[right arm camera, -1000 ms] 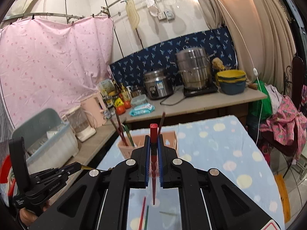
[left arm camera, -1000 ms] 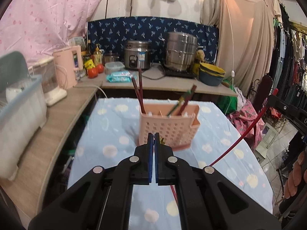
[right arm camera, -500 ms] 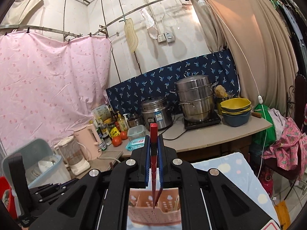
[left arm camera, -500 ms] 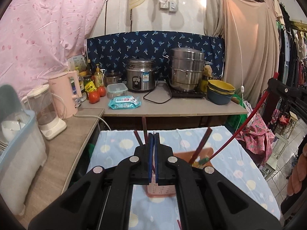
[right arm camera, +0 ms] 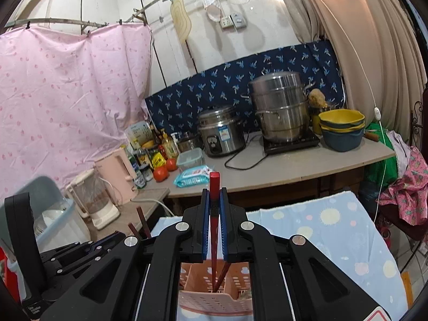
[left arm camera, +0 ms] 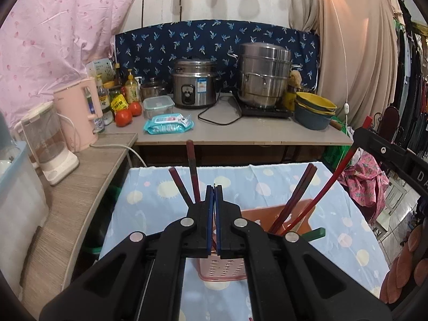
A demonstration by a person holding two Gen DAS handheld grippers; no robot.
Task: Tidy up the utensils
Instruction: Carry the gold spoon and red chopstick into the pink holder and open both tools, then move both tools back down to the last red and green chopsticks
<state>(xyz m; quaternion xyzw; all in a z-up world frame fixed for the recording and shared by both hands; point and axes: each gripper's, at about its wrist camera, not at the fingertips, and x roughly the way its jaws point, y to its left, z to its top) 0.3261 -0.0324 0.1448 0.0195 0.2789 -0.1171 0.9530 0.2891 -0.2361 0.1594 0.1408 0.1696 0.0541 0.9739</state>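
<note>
A pink perforated utensil holder (left arm camera: 224,264) stands on the table with the blue dotted cloth (left arm camera: 149,195). Several dark red chopsticks (left arm camera: 187,176) and a green one (left arm camera: 315,233) stand in it. My left gripper (left arm camera: 214,195) is shut and empty, just above the holder's near side. My right gripper (right arm camera: 214,200) is shut on a red chopstick (right arm camera: 214,187), whose lower end dips into the holder (right arm camera: 214,302). The same chopstick (left arm camera: 337,171) shows in the left wrist view, slanting down into the holder's right compartment.
A counter (left arm camera: 240,133) behind the table carries a rice cooker (left arm camera: 194,83), a steel steamer pot (left arm camera: 263,75), stacked bowls (left arm camera: 315,109), tomatoes, bottles and a wipes pack (left arm camera: 168,124). A pink kettle (left arm camera: 77,112) and blender (left arm camera: 48,144) stand on the left shelf.
Both grippers have come in over the holder. The red chopstick in my right gripper has gone from above the table down into the holder.
</note>
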